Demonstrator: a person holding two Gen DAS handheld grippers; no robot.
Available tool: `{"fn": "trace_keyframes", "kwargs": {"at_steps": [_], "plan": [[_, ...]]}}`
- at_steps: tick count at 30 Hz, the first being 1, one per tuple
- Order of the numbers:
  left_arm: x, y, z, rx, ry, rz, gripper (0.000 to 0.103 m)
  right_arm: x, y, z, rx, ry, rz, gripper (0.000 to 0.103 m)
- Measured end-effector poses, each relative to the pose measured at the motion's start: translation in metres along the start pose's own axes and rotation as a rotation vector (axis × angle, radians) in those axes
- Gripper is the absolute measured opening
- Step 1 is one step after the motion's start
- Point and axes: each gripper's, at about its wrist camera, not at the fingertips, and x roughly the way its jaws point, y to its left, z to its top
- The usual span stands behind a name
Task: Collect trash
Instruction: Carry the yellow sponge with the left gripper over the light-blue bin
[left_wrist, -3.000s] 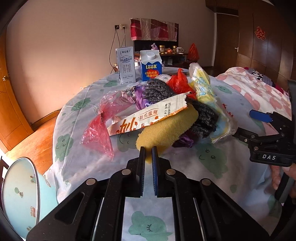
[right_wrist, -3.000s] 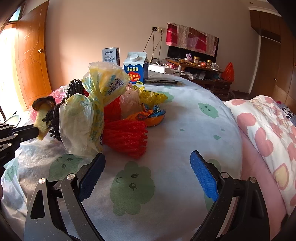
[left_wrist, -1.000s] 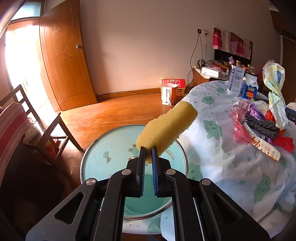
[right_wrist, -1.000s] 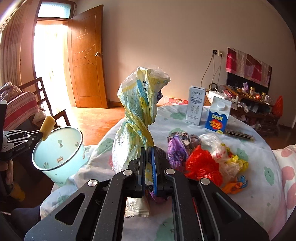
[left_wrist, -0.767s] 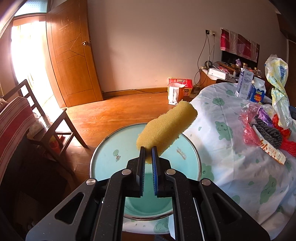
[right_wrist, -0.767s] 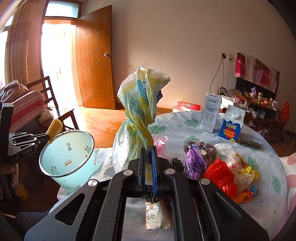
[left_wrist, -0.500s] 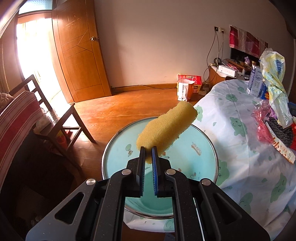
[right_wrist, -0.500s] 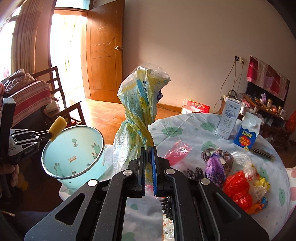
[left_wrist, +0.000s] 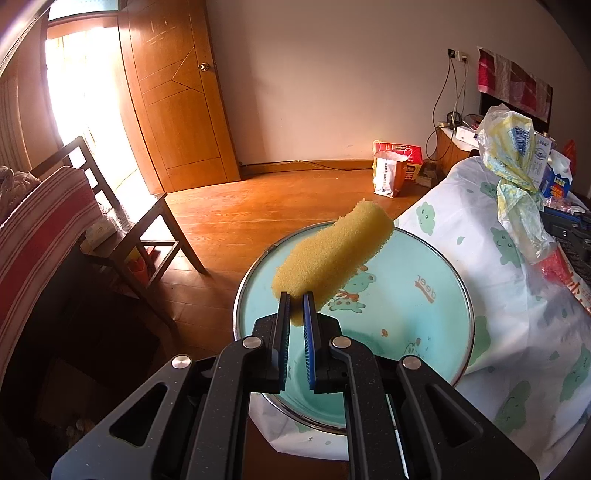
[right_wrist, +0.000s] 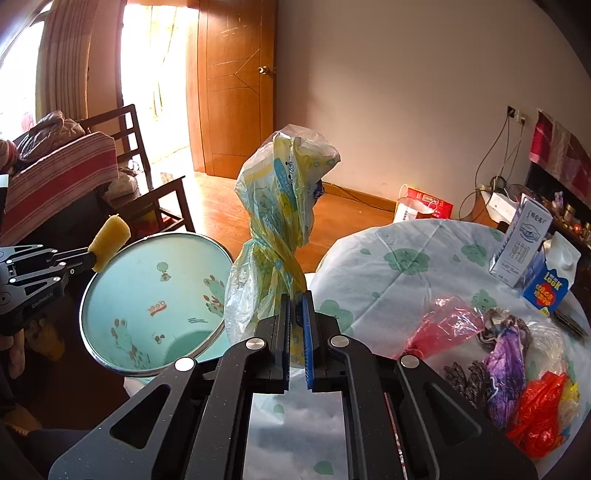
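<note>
Black speckled left gripper (left_wrist: 296, 308), silver screws, blue-padded fingers (left_wrist: 307, 325).

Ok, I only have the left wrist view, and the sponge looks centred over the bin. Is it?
Observer: No. From the right wrist, the sponge hangs above the bin at its rim, on the side away from the table.
Operator: Is the right gripper actually gripping the bag?
Observer: Yes, the right gripper is shut on the yellow bag below its twisted neck, and the bag stands up from the jaws.
Operator: What's left on the table?
Observer: A pink bag, a purple wrapper and a red bag, lying close together.
</note>
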Motion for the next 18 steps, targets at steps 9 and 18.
{"fn": "trace_keyframes", "kwargs": {"at_steps": [9, 18], "plan": [[0.008, 0.014, 0.000, -0.017, 0.021, 0.036, 0.007, 0.030, 0.023, 0.010, -0.062, 0.033, 0.044, 0.007], [0.014, 0.019, 0.000, -0.027, 0.029, 0.049, 0.007, 0.051, 0.037, 0.013, -0.101, 0.065, 0.078, 0.007]]}}
